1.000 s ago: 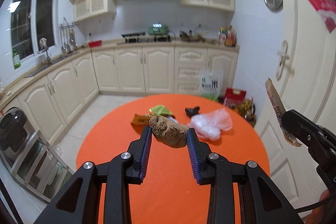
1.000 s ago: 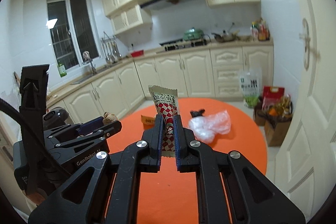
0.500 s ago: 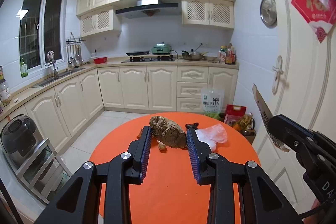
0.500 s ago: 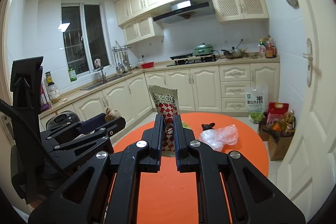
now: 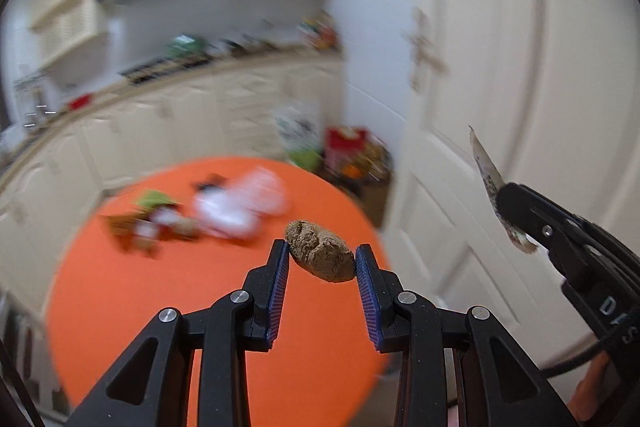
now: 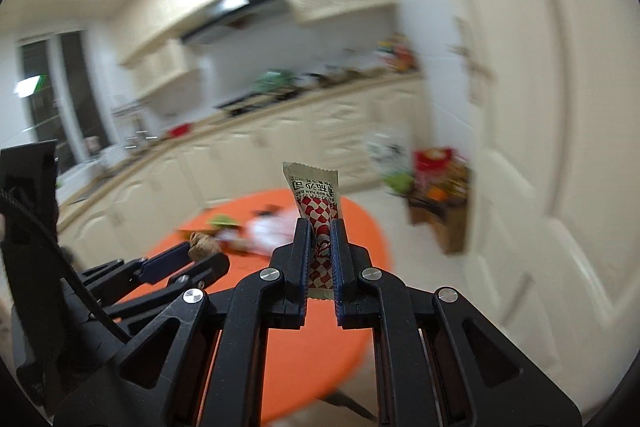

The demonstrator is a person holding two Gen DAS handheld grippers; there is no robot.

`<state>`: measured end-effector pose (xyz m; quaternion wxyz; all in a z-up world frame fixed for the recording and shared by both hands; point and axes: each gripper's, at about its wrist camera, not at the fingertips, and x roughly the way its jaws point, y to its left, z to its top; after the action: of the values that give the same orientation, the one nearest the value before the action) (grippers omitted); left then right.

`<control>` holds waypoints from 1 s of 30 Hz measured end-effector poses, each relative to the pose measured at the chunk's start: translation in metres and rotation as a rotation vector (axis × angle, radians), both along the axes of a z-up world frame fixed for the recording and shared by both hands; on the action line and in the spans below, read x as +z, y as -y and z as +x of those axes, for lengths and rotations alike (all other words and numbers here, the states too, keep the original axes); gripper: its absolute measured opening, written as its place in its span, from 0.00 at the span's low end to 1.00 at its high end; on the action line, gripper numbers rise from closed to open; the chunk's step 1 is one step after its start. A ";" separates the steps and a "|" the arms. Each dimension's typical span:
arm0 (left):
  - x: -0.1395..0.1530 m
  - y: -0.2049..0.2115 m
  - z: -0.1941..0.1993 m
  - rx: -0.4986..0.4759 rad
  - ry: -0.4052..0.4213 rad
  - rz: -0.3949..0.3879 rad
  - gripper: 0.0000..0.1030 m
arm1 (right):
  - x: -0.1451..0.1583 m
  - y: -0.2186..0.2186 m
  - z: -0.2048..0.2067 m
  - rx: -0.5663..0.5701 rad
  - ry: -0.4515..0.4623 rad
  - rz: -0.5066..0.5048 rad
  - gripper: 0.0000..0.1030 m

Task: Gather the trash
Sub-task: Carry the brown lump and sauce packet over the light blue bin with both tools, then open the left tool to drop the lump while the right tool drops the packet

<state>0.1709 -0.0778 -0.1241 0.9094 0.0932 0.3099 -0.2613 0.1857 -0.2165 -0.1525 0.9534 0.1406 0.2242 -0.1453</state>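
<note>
left gripper: the left gripper (image 5: 322,259) is spread partway, its two ribbed blue pads pinching a brown lump (image 5: 321,255) at the very tips.
left gripper seen from the right wrist: the same tool (image 6: 188,259) sits low on the left, the lump (image 6: 203,245) poking up between its black fingers.
right gripper: the right gripper (image 6: 320,247) is pressed almost together, pinching a flat snack wrapper (image 6: 316,201) that stands upright between the pads.
right gripper seen from the left wrist: it (image 5: 516,223) enters from the right edge, the wrapper (image 5: 486,173) edge-on and tilted, in front of a white panelled door (image 5: 500,67).
brown lump: oval, rough and matte, with cracks across its surface; crumbly-looking, what it is i cannot tell.
snack wrapper: thin glossy film, pale top band with printed characters, red and white chequer pattern below, crimped serrated top edge.
gripper build: black moulded plastic arms with silver screw heads; finely ridged blue pads.
table: a round table (image 5: 160,307) with a smooth bright orange top lies below both tools.
trash on the table: a crumpled white plastic bag (image 5: 240,207), a green scrap (image 5: 154,199) and other small pieces lie near the far edge, all blurred.
where the held trash is: both pieces hang in the air above the table, touching nothing but the pads.
background: cream kitchen cabinets (image 6: 260,147), smeared by motion blur.
</note>
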 end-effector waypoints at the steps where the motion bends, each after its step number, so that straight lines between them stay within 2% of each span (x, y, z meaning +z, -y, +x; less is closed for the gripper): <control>1: -0.008 0.015 0.001 -0.032 -0.021 0.012 0.29 | -0.007 0.012 -0.006 -0.040 -0.021 0.001 0.09; 7: -0.076 0.108 -0.003 -0.220 -0.199 0.117 0.29 | -0.079 0.086 -0.041 -0.257 -0.225 0.057 0.09; 12: -0.154 0.157 0.004 -0.255 -0.351 0.244 0.29 | -0.157 0.138 -0.058 -0.357 -0.372 0.155 0.09; 15: -0.195 0.176 0.011 -0.231 -0.397 0.314 0.29 | -0.197 0.154 -0.058 -0.359 -0.441 0.202 0.09; 17: -0.212 0.193 0.017 -0.218 -0.409 0.352 0.29 | -0.224 0.164 -0.052 -0.349 -0.495 0.218 0.09; 21: -0.256 0.228 0.045 -0.186 -0.462 0.405 0.29 | -0.261 0.175 -0.037 -0.305 -0.541 0.271 0.09; 24: -0.277 0.247 0.065 -0.174 -0.514 0.415 0.29 | -0.282 0.185 -0.020 -0.270 -0.566 0.289 0.09; 25: -0.277 0.257 0.088 -0.168 -0.531 0.415 0.30 | -0.285 0.182 -0.018 -0.259 -0.573 0.293 0.09; 28: -0.290 0.265 0.115 -0.154 -0.576 0.416 0.31 | -0.297 0.189 0.003 -0.219 -0.572 0.312 0.10; 30: -0.296 0.266 0.122 -0.137 -0.593 0.424 0.33 | -0.302 0.191 0.015 -0.204 -0.575 0.312 0.14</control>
<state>0.2929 -0.3441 -0.4204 0.7210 0.2204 0.6002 -0.2669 0.2007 -0.4080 -0.4542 0.7988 0.2595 0.4880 -0.2377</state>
